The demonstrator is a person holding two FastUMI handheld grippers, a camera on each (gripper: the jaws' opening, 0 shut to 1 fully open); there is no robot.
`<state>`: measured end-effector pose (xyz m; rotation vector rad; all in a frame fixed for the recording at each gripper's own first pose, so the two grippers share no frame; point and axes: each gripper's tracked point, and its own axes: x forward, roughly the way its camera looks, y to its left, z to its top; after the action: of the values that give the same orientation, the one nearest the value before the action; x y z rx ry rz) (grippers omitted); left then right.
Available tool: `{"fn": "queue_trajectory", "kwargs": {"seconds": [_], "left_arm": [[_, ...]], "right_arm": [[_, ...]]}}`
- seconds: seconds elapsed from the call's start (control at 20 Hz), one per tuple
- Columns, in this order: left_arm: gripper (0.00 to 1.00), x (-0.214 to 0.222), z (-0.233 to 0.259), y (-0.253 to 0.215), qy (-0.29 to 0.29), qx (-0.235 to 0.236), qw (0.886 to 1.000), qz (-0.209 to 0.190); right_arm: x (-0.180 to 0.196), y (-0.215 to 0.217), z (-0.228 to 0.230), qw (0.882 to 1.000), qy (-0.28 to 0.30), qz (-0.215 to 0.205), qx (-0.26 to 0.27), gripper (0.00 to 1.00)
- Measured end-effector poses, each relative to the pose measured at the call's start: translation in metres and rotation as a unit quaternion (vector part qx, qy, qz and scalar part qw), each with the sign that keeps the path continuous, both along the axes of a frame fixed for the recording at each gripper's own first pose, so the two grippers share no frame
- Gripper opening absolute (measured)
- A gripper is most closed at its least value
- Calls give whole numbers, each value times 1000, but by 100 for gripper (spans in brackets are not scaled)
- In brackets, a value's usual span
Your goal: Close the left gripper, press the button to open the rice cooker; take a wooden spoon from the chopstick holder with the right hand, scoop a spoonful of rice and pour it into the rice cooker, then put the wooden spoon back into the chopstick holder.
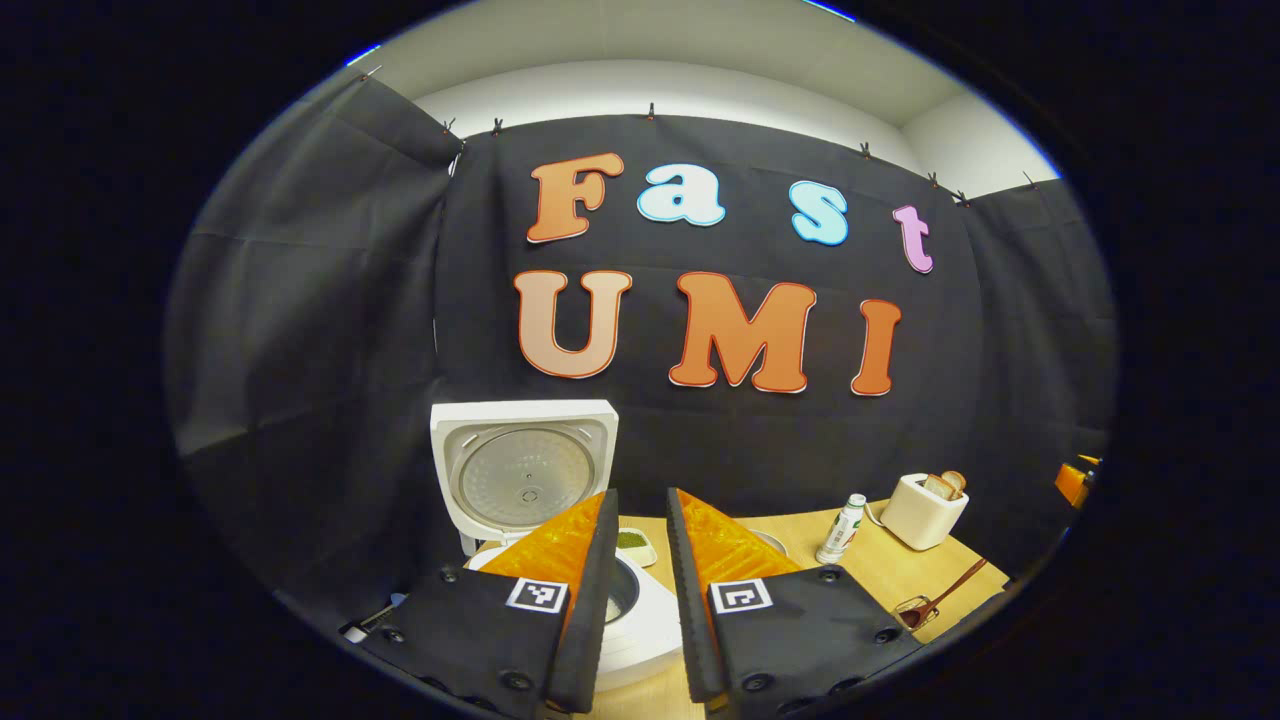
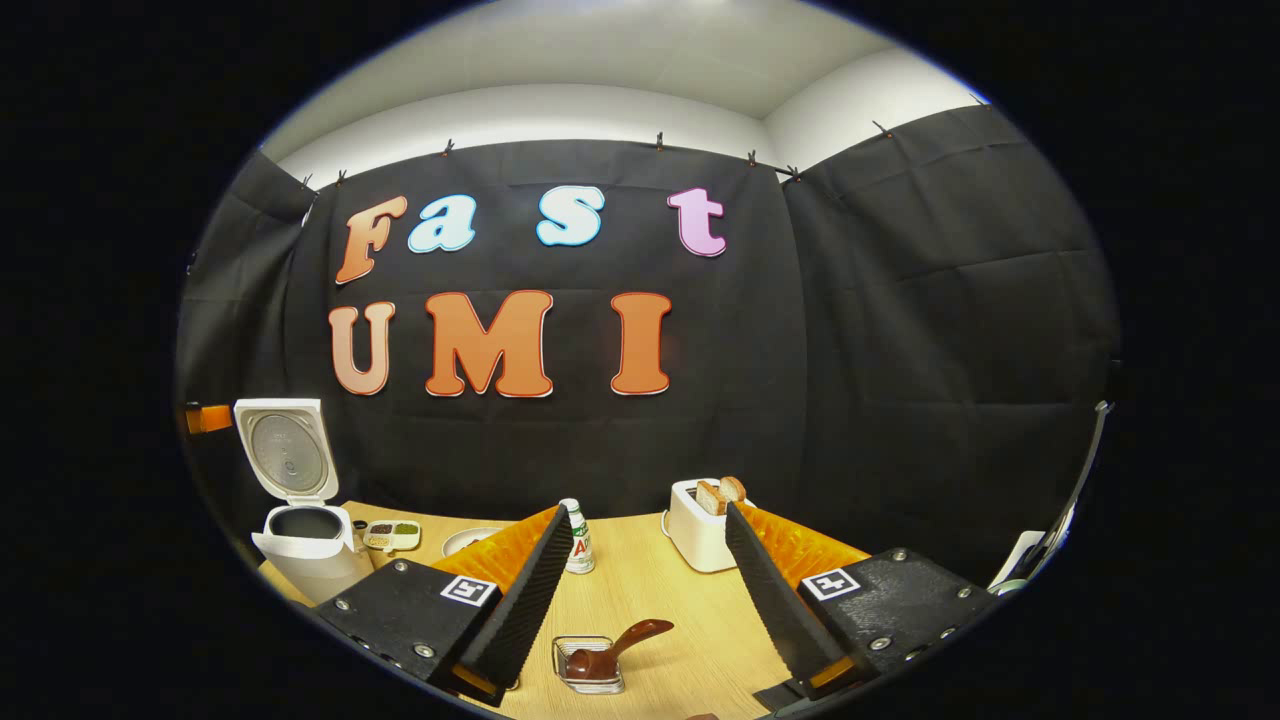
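The rice cooker is open. Its lid stands straight up, so the button step looks done to me. My left gripper hangs just above the open pot, and its fingers are a little apart with nothing between them.

My right gripper is spread wide and holds nothing. Below it, between my two fingers, is the wooden spoon. It leans in the chopstick holder, a small wire one on the wooden table. The handle tips up and to the right.

I think the spoon step comes next. I need to go down with my right fingers, one on each side of the handle, and squeeze. The handle is thin and tilted, so I should line up with it first. Then I lift it out slowly so the holder does not tip.

A toaster with bread and a small bottle stand farther back. I cannot tell where the rice is.
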<state>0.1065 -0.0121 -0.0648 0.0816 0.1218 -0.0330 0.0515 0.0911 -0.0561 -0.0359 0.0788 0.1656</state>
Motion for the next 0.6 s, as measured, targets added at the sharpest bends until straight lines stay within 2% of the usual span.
{"fn": "queue_trajectory", "kwargs": {"seconds": [0.05,0.1,0.2,0.25,0.3,0.35,0.6], "left_arm": [[38,-1,1,0,-3,-5,1000,1],[44,-5,3,-1,-4,-9,1000,-1],[96,-7,5,0,-8,-17,1000,-2],[98,-8,8,5,-13,-18,1000,8],[95,-5,12,11,-20,-16,999,22],[99,-7,13,15,-26,-16,999,24],[99,-18,17,30,-30,-14,998,44]], "right_arm": [[3,-1,-5,1000,-1,-1,0,95],[6,0,-11,1000,2,0,2,95],[14,3,-30,1000,14,1,10,96],[18,3,-42,1000,23,-1,12,95],[22,3,-53,999,29,-4,14,95],[27,4,-63,999,37,-7,18,95],[43,15,-130,993,104,-9,56,95]]}}
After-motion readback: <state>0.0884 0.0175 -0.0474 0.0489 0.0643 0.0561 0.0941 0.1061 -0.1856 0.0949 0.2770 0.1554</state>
